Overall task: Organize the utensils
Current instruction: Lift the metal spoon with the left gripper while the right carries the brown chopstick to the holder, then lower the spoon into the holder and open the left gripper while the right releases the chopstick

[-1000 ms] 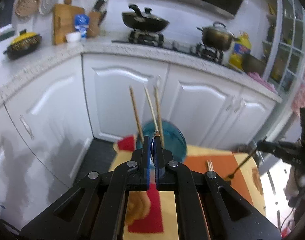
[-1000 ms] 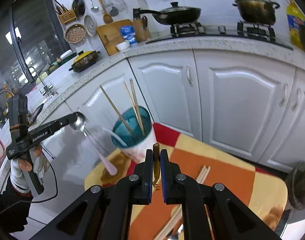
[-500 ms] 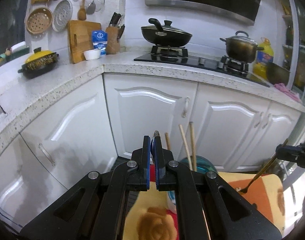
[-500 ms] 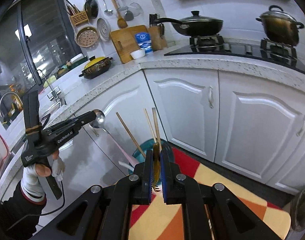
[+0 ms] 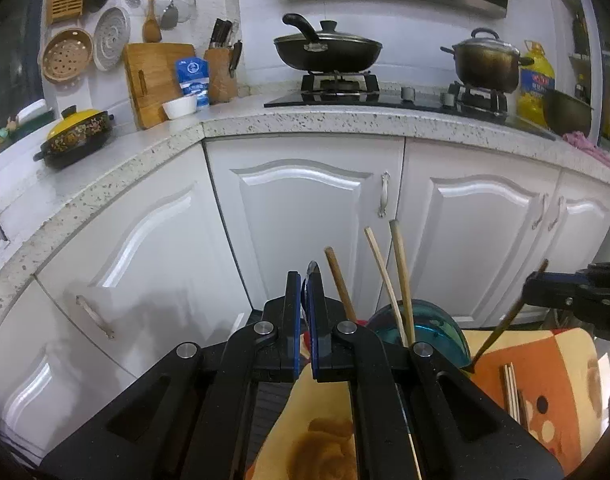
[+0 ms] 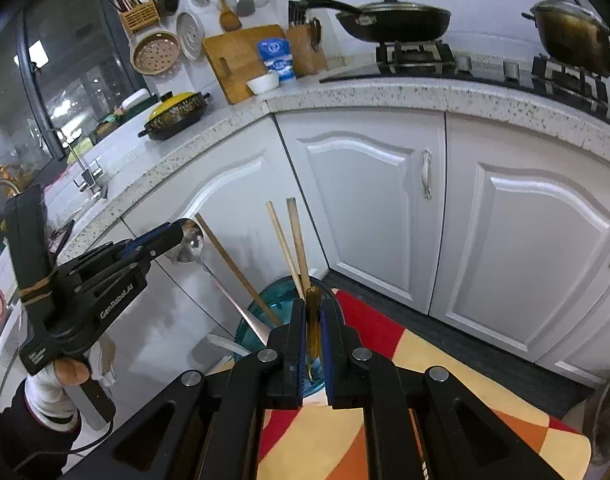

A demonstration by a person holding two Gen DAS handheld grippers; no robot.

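Observation:
A teal cup (image 5: pixel 433 322) (image 6: pixel 265 304) holds three wooden chopsticks (image 5: pixel 401 276) (image 6: pixel 299 240) on the table's patterned cloth (image 5: pixel 553 364). My left gripper (image 5: pixel 303 280) (image 6: pixel 177 234) is shut on the bowl of a metal spoon (image 6: pixel 191 242); the handle slants down toward the cup's left side. My right gripper (image 6: pixel 313 304) (image 5: pixel 533 284) is shut on a bronze fork (image 6: pixel 313 320) (image 5: pixel 501 328), whose tines point down by the cup's right rim. The cup's base is hidden behind my fingers.
Loose chopsticks (image 5: pixel 511 388) lie on the cloth right of the cup. White cabinet doors (image 5: pixel 305 216) and a speckled counter (image 5: pixel 345 120) stand close behind the table. A gloved hand (image 6: pixel 53 392) holds the left gripper's handle.
Both grippers have shifted sideways. The cup has slid from straight ahead of the left gripper to its right. The right gripper has closed in on the cup with the fork.

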